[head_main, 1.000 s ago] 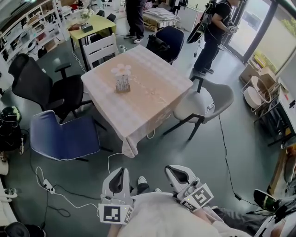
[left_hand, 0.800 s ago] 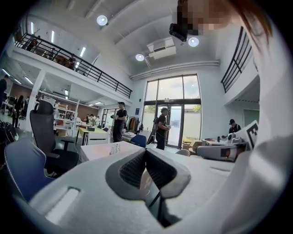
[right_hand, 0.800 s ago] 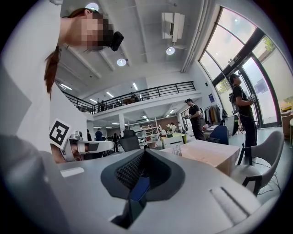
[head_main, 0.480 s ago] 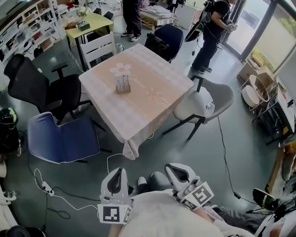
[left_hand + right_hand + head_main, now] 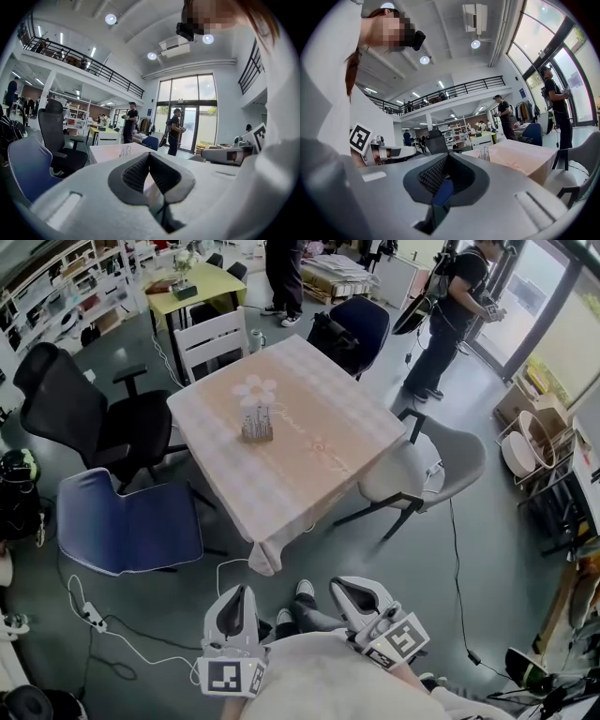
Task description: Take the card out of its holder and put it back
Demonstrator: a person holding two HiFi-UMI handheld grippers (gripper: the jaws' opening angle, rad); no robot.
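The card holder [image 5: 256,427] stands mid-table [image 5: 309,442], well away from the left claw [image 5: 239,601] and right claw [image 5: 354,594], both pressed together on nothing, with a blue chair [image 5: 131,521] and grey chair [image 5: 422,465] at the table's near sides.

Small clear card holder [image 5: 256,426], standing upright, near the middle of the table [image 5: 323,442]

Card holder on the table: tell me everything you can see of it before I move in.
The card holder is a small, pale stand with thin vertical pieces, and it looks clear or light grey. It stands upright on the pink tablecloth, left of its middle in the head view, just this side of a white flower shape. Nothing else touches it. It is too small in every view to tell a card from the holder.
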